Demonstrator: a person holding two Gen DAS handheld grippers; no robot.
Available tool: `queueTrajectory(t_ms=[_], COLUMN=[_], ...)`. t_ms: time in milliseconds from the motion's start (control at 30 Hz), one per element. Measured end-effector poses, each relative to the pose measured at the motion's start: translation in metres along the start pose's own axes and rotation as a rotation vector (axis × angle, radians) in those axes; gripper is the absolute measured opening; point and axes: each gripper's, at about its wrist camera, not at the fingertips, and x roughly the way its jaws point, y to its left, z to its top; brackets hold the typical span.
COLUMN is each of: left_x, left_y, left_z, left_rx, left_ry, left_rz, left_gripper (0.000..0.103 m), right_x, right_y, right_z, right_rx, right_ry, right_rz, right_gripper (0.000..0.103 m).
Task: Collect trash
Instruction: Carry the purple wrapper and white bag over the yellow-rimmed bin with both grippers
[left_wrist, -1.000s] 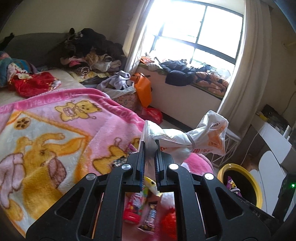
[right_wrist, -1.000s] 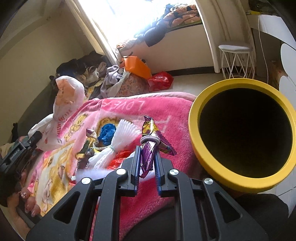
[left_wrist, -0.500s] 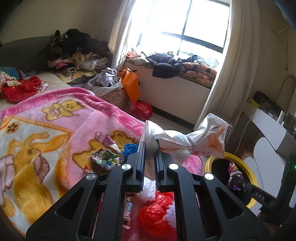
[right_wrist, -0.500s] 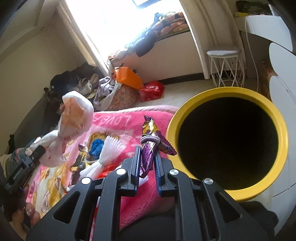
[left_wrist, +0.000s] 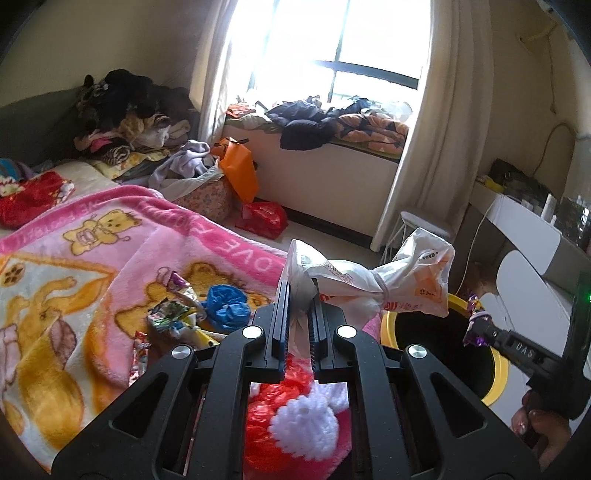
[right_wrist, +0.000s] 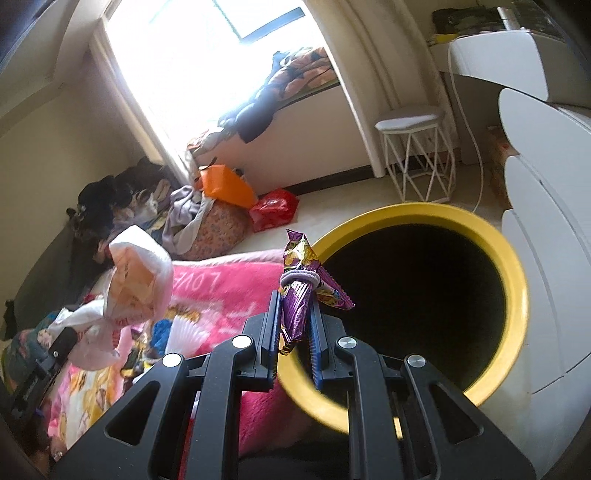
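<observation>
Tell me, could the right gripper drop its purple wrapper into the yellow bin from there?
Probably yes: the right gripper, shut on the purple wrapper, hangs by the yellow bin's near rim, and nothing covers the dark opening.

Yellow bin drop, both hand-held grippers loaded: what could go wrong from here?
1. The purple wrapper is only near the yellow bin's rim; released now, it might land on the pink blanket.
2. The white bag in the left hand-held gripper is bulky and held by one end; it could snag on the rim.
3. The right hand-held gripper is close to the left one over one opening, so they may bump.
</observation>
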Motion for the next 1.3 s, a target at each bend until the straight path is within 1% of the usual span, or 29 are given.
queueTrajectory(t_ms=[167,400,667,800,1000,1167,1200,1267,1300], left_x=[0.010,0.022,0.042,0.054,0.070,0.084,0.086,0.089,0.090], left_y=[-0.017,-0.038,-0.062,-0.077,-0.097,-0.109,-0.111,-0.114,-0.115], left_z=[-0.001,-0.005,-0.012,-0.016,-0.024,-0.027,-0.028,-0.028,-0.028], left_rx=[0.033,0.086,0.159,0.206,0.249,0.264,0.262,0.249,0.244], left_ry=[0.035,0.061,0.109,0.145,0.184,0.208,0.214,0.225,0.228], left_rz=[-0.001,-0.016,-0.017,-0.013,-0.008,-0.010,-0.013,-0.040,-0.056], left_gripper=[0.006,0.006,0.006,0.006,0.006,0.006,0.006,0.007,0.009], right_x=[-0.001,0.001,0.003,0.005,0.009,0.011,0.012,0.014,0.016], right_y=[-0.013,-0.029,-0.040,-0.047,-0.058,-0.071,-0.073,-0.077,-0.080], right_z=[0.004,0.009,0.011,0.011,0.012,0.013,0.014,0.014,0.014], right_rx=[0.025,0.045,0.039,0.044,0.062,0.082,0.086,0.105,0.117], right_ry=[-0.012,-0.010,0.006,0.013,0.029,0.047,0.052,0.063,0.069], right_rz=[-0.021,-0.048,-0.072,-0.081,-0.098,-0.110,-0.109,-0.115,-0.116], right_gripper=[0.014,0.014,0.014,0.014,0.014,0.014,0.015,0.017,0.019])
